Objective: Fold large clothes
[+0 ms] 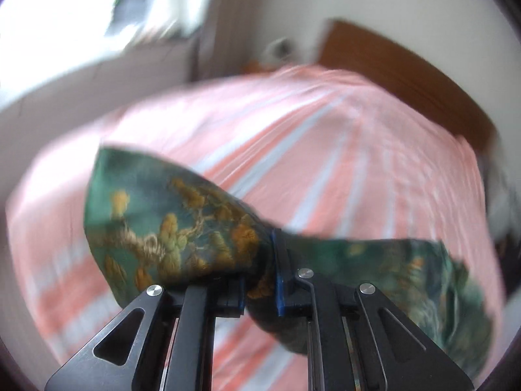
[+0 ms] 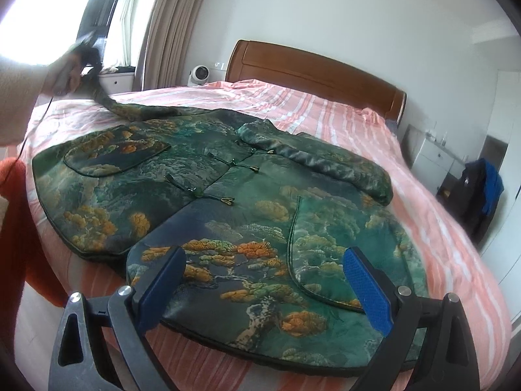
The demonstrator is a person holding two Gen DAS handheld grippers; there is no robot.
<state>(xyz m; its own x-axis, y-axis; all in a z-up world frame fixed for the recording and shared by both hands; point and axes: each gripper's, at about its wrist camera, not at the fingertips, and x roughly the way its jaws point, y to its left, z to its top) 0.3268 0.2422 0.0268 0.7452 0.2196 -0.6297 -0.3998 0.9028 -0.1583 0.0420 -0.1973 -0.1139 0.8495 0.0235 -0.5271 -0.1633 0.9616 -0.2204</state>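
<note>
a big dark green padded jacket with orange and gold trees on it (image 2: 228, 189) lies spread flat on a bed with a pink and white striped sheet (image 2: 342, 110). its front faces up, and little knot buttons (image 2: 228, 200) run down the middle. the right sleeve (image 2: 338, 163) lies folded across the chest, near the collar.

the left gripper (image 1: 260, 288) is pinched tight on the cuff of the other sleeve (image 1: 182, 224). the green cloth bunches up between its blue pads and puffs out on both sides. in the right wrist view, that sleeve (image 2: 130, 110) rises off the bed from the far side of the jacket, up to the person's hand (image 2: 70, 68) by the bright window. the left wrist view is blurry.

the right gripper (image 2: 263, 290) is wide open, low over the near hem of the jacket. its blue pads (image 2: 368, 290) stand far apart with nothing pinched between them. i cannot tell if they touch the cloth.

a brown wooden headboard (image 2: 312, 68) stands at the far end of the bed.
</note>
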